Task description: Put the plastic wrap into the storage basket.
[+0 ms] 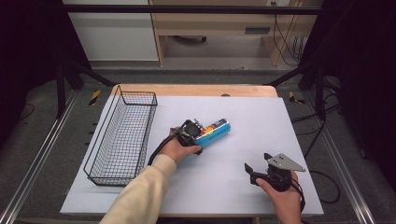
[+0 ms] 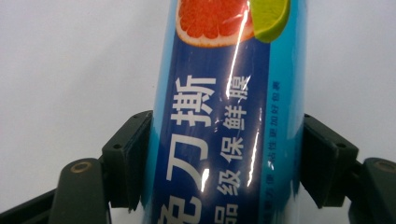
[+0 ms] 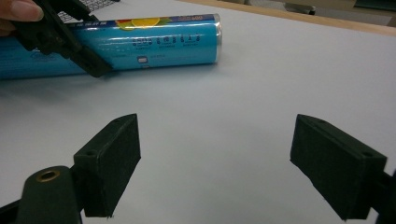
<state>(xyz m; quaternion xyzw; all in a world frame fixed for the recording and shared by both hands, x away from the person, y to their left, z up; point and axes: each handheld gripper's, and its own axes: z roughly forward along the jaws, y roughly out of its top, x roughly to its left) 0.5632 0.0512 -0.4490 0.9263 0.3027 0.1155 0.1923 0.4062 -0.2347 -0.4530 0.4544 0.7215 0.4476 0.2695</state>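
Observation:
A blue tube-shaped roll (image 1: 215,131) printed with citrus fruit and Chinese characters lies on the white mat (image 1: 261,116) near its middle. My left gripper (image 1: 200,135) is shut on the roll's near end; in the left gripper view both black pads press the sides of the roll (image 2: 224,116). My right gripper (image 1: 258,162) is held low over the mat at the front right, open, with nothing between its jaws (image 3: 229,158). Its camera looks toward the roll (image 3: 154,42), and one left finger (image 3: 81,53) shows against the roll's side.
A black wire basket (image 1: 132,92) stands along the mat's left side with nothing in it. The wooden table edge (image 1: 196,89) runs behind the mat. Bare mat lies between the two grippers and at the far right.

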